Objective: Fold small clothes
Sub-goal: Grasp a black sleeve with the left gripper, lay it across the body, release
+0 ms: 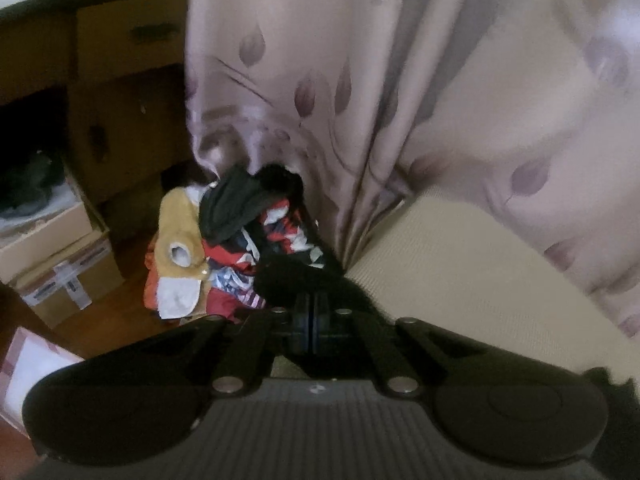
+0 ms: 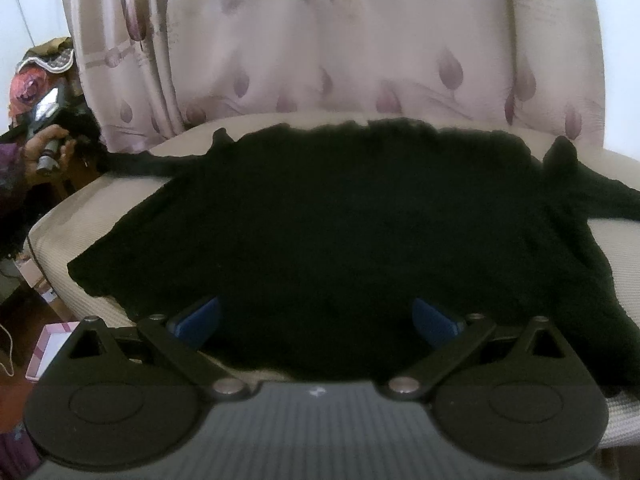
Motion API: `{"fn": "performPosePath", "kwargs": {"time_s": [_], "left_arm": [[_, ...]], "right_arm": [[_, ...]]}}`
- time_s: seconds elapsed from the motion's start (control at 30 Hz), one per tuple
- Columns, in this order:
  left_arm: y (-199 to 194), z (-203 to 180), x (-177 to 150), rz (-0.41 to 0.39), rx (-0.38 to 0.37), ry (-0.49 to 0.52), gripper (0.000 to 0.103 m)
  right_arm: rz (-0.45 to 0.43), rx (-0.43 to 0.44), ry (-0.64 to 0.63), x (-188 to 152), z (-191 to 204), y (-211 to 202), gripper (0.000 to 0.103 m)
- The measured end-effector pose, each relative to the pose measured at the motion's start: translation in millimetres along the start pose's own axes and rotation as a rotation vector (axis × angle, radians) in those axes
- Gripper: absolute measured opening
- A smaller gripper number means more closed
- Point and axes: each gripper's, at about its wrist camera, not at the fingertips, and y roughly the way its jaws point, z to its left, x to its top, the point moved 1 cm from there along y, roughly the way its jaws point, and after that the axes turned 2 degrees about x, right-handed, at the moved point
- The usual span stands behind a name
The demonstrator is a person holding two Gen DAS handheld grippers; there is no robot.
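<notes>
1. Looking along your right gripper, you see its blue pads spread wide, one on each side of the near part of the black garment, with nothing pinched between them.
2. Your left gripper has its fingers pressed flat together; black cloth lies just past the tips, and you cannot tell whether any of it is caught there.
3. The black garment lies spread nearly flat on the cream cushion, covering most of it from side to side; its far edge runs wavy just short of the curtain.
4. One thin strip of the garment trails off the far left edge of the cushion, toward the left hand seen in the right view.
5. The garment's right side hangs over the right edge of the cushion.
6. Bare cushion shows along the left edge and at the far right, so open room for your grippers is mostly at those margins.
7. The patterned curtain hangs close behind the cushion and closes off the far side.
8. In the left view, a heap of small clothes sits on the floor beside the cushion's corner, against the foot of the curtain.
9. Cardboard boxes stand left of the heap on the brown floor, with wooden drawers behind them.
</notes>
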Motion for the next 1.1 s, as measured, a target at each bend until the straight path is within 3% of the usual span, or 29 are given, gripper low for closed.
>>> {"fn": "performPosePath", "kwargs": {"time_s": [0.23,0.47,0.67,0.77,0.8,0.93,1.1], "left_arm": [[-87,20,-39,-0.069,0.018,-0.037,0.0],[-121,65,-109,0.05,0.096,-0.142,0.0],[-157,71,-164,0.03,0.107,-0.103,0.0],[-174,48,-178,-0.005,0.062,0.007,0.001],[-179,35,-182,-0.025,0.049,0.063,0.009],[-195,-12,-193,-0.076,-0.085,0.196,0.081],[-208,-54,-223,-0.142,-0.194,0.321,0.091]], "right_arm": [[-0.024,0.019,0.018,-1,-3,-3,0.103],[-0.052,0.03,0.037,-1,-6,-11,0.103],[-0.078,0.028,0.097,-2,-18,-22,0.103],[-0.095,0.023,0.134,-4,-28,-29,0.103],[-0.1,0.017,0.145,-4,-31,-32,0.103],[-0.128,-0.02,0.176,-9,-46,-48,0.103],[-0.163,-0.143,0.225,-24,-79,-81,0.103]]}}
